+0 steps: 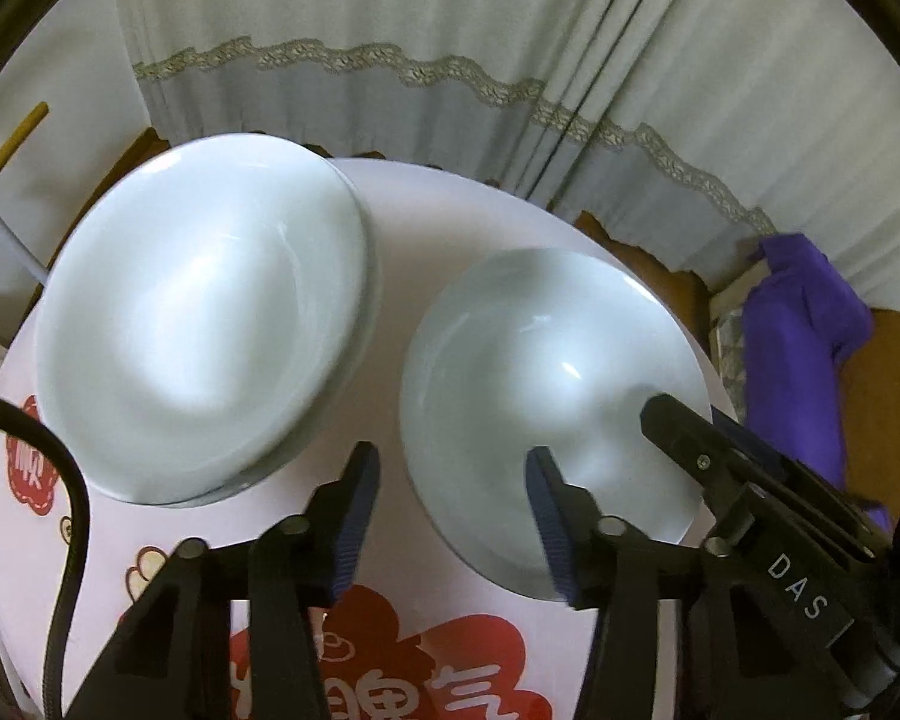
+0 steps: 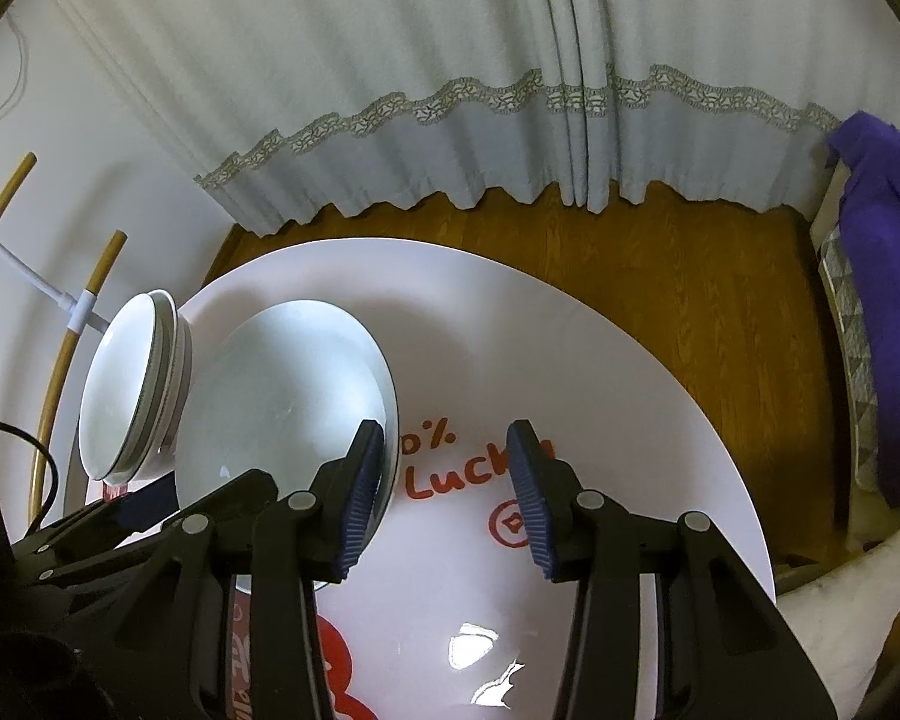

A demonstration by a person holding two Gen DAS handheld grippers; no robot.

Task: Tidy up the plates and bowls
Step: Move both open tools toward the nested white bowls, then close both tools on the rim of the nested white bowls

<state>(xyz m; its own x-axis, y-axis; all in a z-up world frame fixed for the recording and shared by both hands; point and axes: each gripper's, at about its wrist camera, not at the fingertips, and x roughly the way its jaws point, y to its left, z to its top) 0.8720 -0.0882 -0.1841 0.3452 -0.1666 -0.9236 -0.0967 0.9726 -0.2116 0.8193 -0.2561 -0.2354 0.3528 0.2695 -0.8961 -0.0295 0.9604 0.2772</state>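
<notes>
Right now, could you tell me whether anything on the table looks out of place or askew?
Yes: the stack of plates at the table's far left edge overhangs the rim. The single plate beside it lies fully on the table. No chips or spills show.

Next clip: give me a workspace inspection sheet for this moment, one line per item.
Surface: round white table with red print.
Job's things: stacked white ceramic plates on the left; single white ceramic plate beside them.
Clutter: nothing seen.
Grippers: left tool straddles the single plate's near rim, pads apart; right tool straddles its other edge, pads apart.
Cables: black cable.
Surroundings: pale curtain, wooden floor, purple cloth.
</notes>
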